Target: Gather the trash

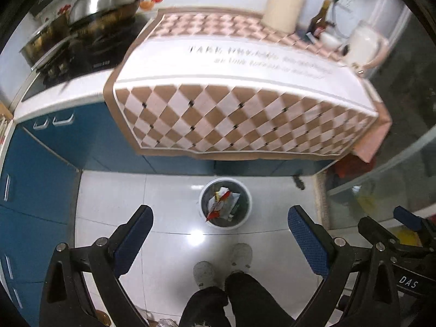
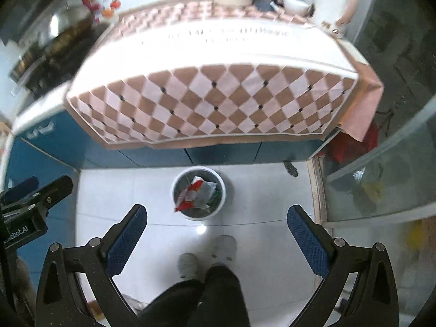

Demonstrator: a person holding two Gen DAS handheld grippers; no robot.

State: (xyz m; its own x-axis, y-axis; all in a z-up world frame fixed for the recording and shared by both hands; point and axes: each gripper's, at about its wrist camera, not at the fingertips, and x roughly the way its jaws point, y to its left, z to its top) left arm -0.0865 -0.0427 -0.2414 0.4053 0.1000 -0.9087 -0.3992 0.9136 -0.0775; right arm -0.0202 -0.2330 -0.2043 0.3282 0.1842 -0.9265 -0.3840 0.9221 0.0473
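A small white trash bin (image 1: pixel 205 194) stands on the white tiled floor in front of the counter. It holds crumpled wrappers (image 1: pixel 221 204), red, white and grey. It also shows in the right wrist view (image 2: pixel 221 184) with the wrappers (image 2: pixel 196 193) inside. My left gripper (image 1: pixel 220 219) is open and empty, held high above the floor, with the bin between its fingertips in the view. My right gripper (image 2: pixel 217 216) is open and empty at a similar height. Its fingers (image 1: pixel 407 219) show at the right edge of the left wrist view.
A counter with a brown and white checked cloth (image 1: pixel 231 117) overhangs blue cabinets (image 1: pixel 41 169). A stove with a wok (image 1: pixel 103 2) is at the left. A utensil holder (image 1: pixel 283 8), a bottle (image 1: pixel 320 19) and a white jug (image 1: pixel 363 43) stand at the back. A glass door (image 1: pixel 395 163) is at the right. The person's feet (image 1: pixel 223 264) are below.
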